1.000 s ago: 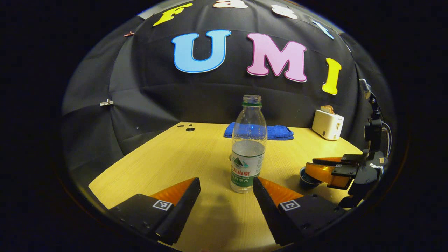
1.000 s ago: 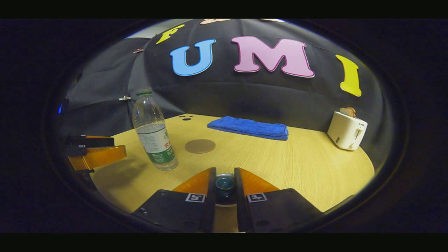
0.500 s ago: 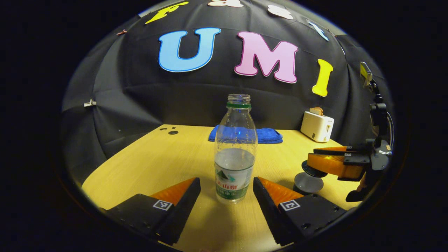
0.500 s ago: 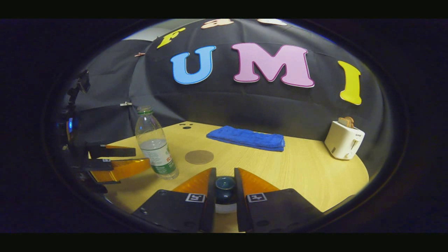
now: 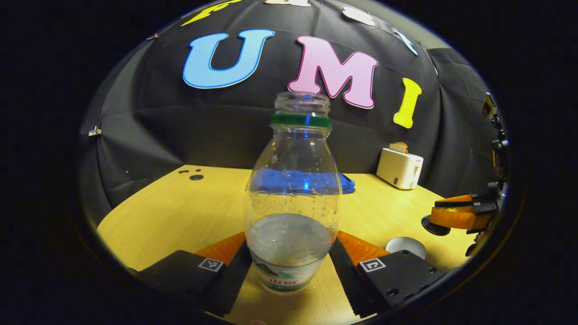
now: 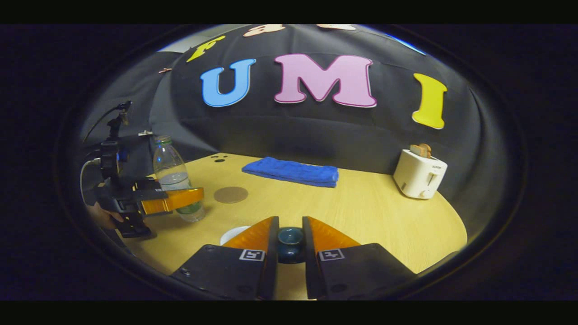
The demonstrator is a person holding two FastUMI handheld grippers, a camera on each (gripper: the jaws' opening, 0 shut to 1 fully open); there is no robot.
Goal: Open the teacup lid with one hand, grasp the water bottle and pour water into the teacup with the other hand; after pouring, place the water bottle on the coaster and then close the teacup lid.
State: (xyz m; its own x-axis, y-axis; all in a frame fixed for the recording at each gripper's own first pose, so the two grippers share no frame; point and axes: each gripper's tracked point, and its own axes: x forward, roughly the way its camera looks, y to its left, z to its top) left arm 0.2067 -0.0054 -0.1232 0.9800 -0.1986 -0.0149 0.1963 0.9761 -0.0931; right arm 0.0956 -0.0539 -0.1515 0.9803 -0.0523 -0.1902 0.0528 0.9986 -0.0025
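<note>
Black cloth walls close in behind a pale wooden surface with a rounded edge. On it, seen from the right gripper view, a folded blue towel lies at about 12 o'clock near the back, a white toaster with a slice of bread in its slot stands at 2 o'clock, and a round brown coaster lies bare at 11 o'clock, just beside the water bottle. Two small dark holes mark the surface's far edge at 11 o'clock.

From the left gripper view the uncapped bottle stands upright between the left gripper fingers, roughly a third full, with a green ring at its neck. The fingers lie close against its lower sides at 7 and 5 o'clock; whether both actually press on it I cannot tell. The bottle blocks most of the towel behind it. The toaster sits at 2 o'clock.

The right gripper has its fingers narrowed onto the dark knob of the teacup lid, holding it up off the cup. In the left gripper view that gripper hangs at 3 o'clock with the lid under it, and the open teacup stands below at 4 o'clock, its rim half hidden by the left gripper's own finger. In the right gripper view the cup's pale rim peeks out at 7 o'clock beside the finger.
</note>
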